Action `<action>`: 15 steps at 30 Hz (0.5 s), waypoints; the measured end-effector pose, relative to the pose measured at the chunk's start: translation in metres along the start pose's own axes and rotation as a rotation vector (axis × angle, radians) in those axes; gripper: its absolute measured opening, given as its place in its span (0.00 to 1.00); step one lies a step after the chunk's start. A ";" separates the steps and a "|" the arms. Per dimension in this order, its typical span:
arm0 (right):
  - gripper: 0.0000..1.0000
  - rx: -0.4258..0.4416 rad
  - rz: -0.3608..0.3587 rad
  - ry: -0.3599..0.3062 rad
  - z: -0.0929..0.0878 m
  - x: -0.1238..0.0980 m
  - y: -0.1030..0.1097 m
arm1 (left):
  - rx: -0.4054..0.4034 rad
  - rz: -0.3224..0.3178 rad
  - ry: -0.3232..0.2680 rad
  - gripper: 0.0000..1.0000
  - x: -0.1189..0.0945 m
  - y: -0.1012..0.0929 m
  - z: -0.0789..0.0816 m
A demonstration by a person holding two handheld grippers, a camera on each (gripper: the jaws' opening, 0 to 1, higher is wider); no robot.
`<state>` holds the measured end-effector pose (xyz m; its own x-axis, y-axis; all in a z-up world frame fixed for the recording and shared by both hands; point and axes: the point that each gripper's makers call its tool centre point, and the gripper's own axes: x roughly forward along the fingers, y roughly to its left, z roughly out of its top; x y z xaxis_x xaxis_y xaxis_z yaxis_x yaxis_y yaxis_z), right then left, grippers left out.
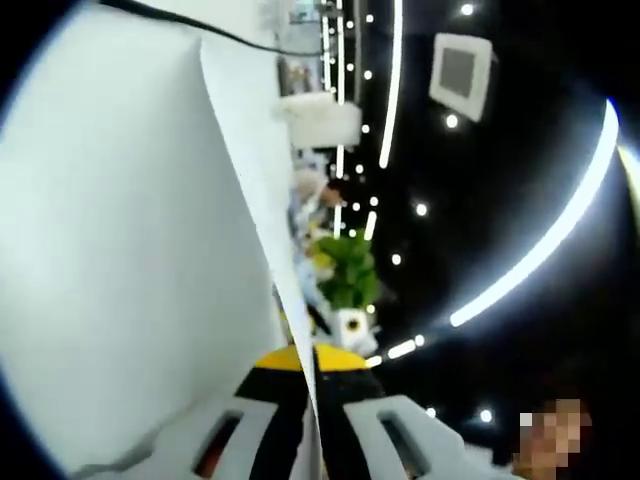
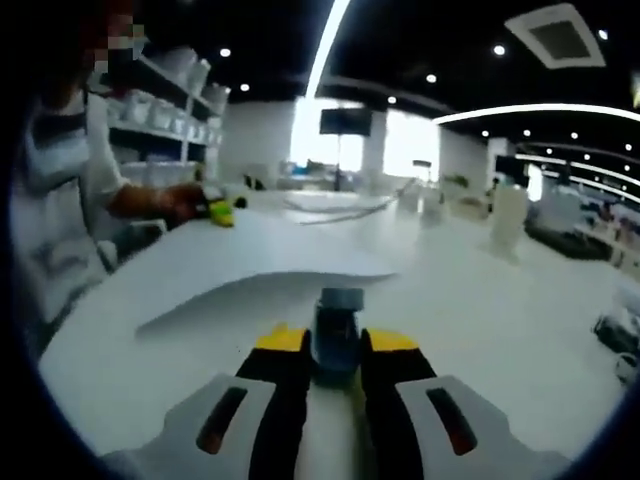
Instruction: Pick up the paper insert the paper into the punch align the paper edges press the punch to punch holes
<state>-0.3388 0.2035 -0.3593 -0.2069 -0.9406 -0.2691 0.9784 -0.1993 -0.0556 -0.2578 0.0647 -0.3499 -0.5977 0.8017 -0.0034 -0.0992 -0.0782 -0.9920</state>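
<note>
Left gripper view is looking along the left tool (image 1: 312, 420), whose two jaws are closing on the edge of a white paper (image 1: 262, 170); the sheet is rising edge-on from between the jaws and running far ahead of the tool, curving away toward its left; a broad white surface is spreading out to the left of the sheet, and I cannot tell whether that is the bench or more of the sheet; ahead and to the right of the tool a green plant (image 1: 347, 270) is standing among blurred clutter, beneath a dark ceiling with lamps.

Right gripper view is looking along the right tool (image 2: 336, 365), whose jaws are clamping a grey-blue punch (image 2: 338, 325) between them; just ahead of the punch the paper (image 2: 270, 280) is lying over the white bench (image 2: 480, 320), its near edge bowing upward; far ahead and to the left, a person's hand (image 2: 190, 202) is holding something yellow-green at the bench's far side.
</note>
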 end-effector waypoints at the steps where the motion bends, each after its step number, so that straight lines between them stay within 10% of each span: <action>1: 0.23 0.010 0.010 -0.007 0.002 0.000 0.003 | 0.001 0.000 0.000 0.04 0.000 0.000 0.001; 15: 0.22 0.015 0.004 0.010 -0.002 0.003 0.007 | 0.044 0.116 -0.005 0.04 0.002 0.010 0.000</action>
<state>-0.3329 0.1999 -0.3628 -0.2031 -0.9386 -0.2788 0.9790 -0.1999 -0.0402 -0.2602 0.0654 -0.3595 -0.6113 0.7826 -0.1173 -0.0634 -0.1963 -0.9785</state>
